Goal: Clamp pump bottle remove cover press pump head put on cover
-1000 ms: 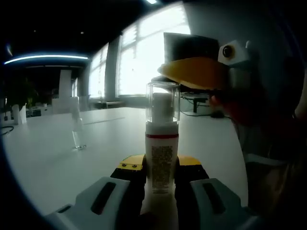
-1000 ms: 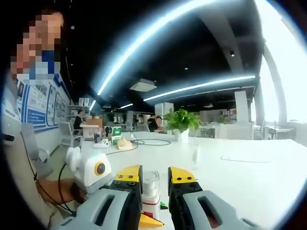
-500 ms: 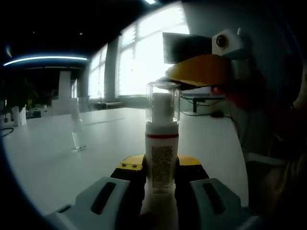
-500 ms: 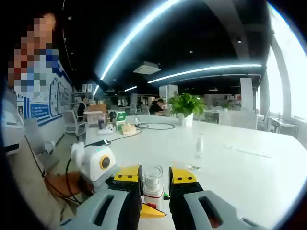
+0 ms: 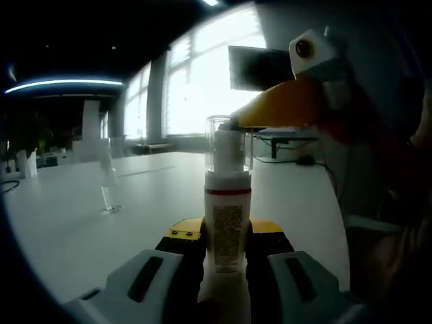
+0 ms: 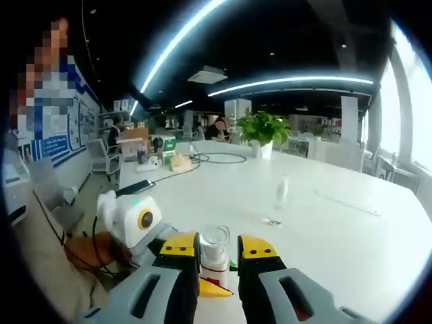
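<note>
Right fingers arriving at the clear cover

The left gripper (image 5: 226, 260) grips the pump bottle (image 5: 227, 223) upright above the tabletop (image 5: 81, 223). Since a second ago the right gripper (image 6: 217, 260) has dropped from 1 o'clock to straddle the cover (image 5: 229, 145), fingers (image 5: 280, 108) seemingly unclenched; cover removal looks imminent.

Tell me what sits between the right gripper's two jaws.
In the right gripper view, the pump bottle's clear cover sits between the right gripper's yellow-tipped jaws; the left gripper clamps the bottle below.
</note>
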A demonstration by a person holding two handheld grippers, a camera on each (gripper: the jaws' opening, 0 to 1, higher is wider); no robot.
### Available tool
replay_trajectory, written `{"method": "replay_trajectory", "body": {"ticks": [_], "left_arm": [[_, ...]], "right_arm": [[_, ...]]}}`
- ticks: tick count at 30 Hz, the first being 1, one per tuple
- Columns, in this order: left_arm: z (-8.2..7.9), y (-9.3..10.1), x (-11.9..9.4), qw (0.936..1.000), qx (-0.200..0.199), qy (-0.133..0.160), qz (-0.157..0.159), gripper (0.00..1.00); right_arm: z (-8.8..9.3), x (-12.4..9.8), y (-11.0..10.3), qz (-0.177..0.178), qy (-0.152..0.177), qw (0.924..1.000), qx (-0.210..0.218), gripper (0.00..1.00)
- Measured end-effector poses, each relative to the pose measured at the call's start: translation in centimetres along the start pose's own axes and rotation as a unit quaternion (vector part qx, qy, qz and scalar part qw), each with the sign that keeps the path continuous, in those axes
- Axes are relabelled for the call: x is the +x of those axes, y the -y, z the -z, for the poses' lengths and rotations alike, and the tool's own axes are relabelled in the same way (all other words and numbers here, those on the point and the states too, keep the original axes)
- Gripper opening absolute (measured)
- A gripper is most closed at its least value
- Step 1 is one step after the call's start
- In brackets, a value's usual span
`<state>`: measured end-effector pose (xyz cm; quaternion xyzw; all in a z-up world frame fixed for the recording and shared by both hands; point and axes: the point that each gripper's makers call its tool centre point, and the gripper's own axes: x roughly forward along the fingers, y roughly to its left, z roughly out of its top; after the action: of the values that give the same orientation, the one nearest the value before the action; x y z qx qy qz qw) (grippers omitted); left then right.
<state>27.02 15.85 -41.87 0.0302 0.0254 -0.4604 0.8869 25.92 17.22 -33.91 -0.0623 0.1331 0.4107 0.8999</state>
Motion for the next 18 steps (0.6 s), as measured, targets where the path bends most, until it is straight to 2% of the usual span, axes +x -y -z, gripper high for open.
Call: {"method": "replay_trajectory", "body": {"ticks": [4, 9, 14, 18], "left_arm": [[-0.01, -0.08, 0.0, 1.0, 0.0, 0.0, -0.002, 0.14], [-0.01, -0.13, -0.04, 1.0, 0.0, 0.0, -0.003, 0.14], [0.04, -0.2, -0.07, 1.0, -0.002, -0.001, -0.006, 0.14], [0.06, -0.26, -0.09, 1.0, -0.001, -0.001, -0.008, 0.14]], "right_arm": [[0.13, 0.11, -0.43, -0.005, -0.007, 0.9999, 0.012, 0.13], [0.17, 0.09, -0.38, 0.01, -0.012, 0.9996, 0.022, 0.13], [0.2, 0.06, 0.05, 0.048, -0.018, 0.9981, 0.033, 0.13], [0.29, 0.27, -0.43, 0.08, -0.024, 0.996, 0.03, 0.13]]}}
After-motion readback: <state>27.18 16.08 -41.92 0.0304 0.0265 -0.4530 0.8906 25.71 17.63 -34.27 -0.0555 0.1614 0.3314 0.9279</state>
